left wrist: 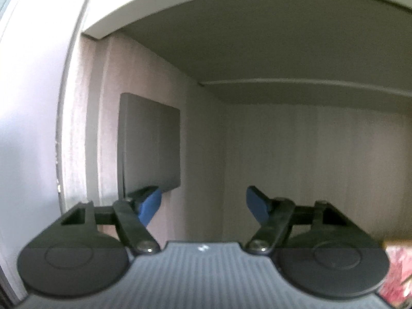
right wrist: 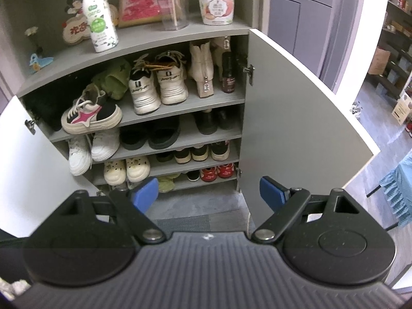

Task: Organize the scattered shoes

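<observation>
In the right wrist view an open shoe cabinet [right wrist: 180,103] holds several shelves of shoes. A black, white and pink star sneaker [right wrist: 90,117] lies sideways over the top shelf's front edge. Beside it are a green slipper [right wrist: 113,79], a pair of white sneakers [right wrist: 157,85] and cream boots [right wrist: 202,69]. My right gripper [right wrist: 208,193] is open and empty, in front of the cabinet above the floor. My left gripper [left wrist: 203,203] is open and empty too. It points into an empty grey niche, away from the shoes.
Both cabinet doors stand open: the right door [right wrist: 296,118] and the left door [right wrist: 31,170]. Bottles [right wrist: 99,18] and ornaments sit on the cabinet top. A dark mat [right wrist: 182,222] lies on the floor. A dark panel [left wrist: 149,146] hangs on the niche's side wall.
</observation>
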The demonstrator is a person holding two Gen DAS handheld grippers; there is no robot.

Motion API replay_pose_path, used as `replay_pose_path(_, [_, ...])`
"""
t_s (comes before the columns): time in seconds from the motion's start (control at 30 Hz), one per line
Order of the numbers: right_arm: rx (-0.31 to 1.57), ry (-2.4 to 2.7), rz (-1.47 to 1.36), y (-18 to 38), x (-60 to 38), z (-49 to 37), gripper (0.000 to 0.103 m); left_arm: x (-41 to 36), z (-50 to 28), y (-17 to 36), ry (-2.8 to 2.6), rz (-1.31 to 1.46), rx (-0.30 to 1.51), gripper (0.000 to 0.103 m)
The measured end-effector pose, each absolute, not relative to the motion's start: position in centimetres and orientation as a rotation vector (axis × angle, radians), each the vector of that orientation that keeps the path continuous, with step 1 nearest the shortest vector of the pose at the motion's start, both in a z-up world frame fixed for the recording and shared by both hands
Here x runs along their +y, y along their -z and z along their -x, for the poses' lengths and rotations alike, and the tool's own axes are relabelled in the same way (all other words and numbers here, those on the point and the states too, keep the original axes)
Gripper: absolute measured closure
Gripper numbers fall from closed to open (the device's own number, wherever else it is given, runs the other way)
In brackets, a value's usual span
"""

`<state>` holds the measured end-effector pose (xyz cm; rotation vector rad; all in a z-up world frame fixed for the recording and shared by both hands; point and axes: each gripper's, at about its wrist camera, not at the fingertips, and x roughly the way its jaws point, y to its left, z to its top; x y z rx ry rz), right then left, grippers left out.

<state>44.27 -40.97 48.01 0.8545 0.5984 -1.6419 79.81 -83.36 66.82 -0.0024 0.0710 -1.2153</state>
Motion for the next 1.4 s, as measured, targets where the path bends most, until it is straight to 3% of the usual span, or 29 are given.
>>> replay_pose_path(0.23, [0.601,1.646,-0.857,-48.1,-41.1,-44.3,0.015,-83.4,-78.6,-67.0,1.162,0.044,0.088,0.047])
replay_pose_path(0.4, [0.603,1.645,-0.859,-48.2,-41.3,-44.3,0.015,-81.7,-80.1,-67.4,1.135,0.059,0.126,0.078])
replay_pose_path(0.43, [0.604,1.643,-0.859,-48.2,-41.3,-44.3,0.015,-80.9,-80.5,-67.5,1.125,0.059,0.135,0.092])
replay_pose_path(0.47, [0.605,1.642,-0.86,-48.2,-41.4,-44.3,0.015,-80.7,-80.8,-67.6,1.117,0.059,0.143,0.098])
replay_pose_path(1.07, [0.622,1.621,-0.87,-47.9,-41.8,-44.3,0.015,-79.9,-80.4,-68.0,1.112,0.095,0.145,0.099])
replay_pose_path(1.4, [0.64,1.606,-0.881,-47.3,-41.7,-44.3,0.015,-80.9,-78.9,-68.0,1.11,0.065,0.127,0.09])
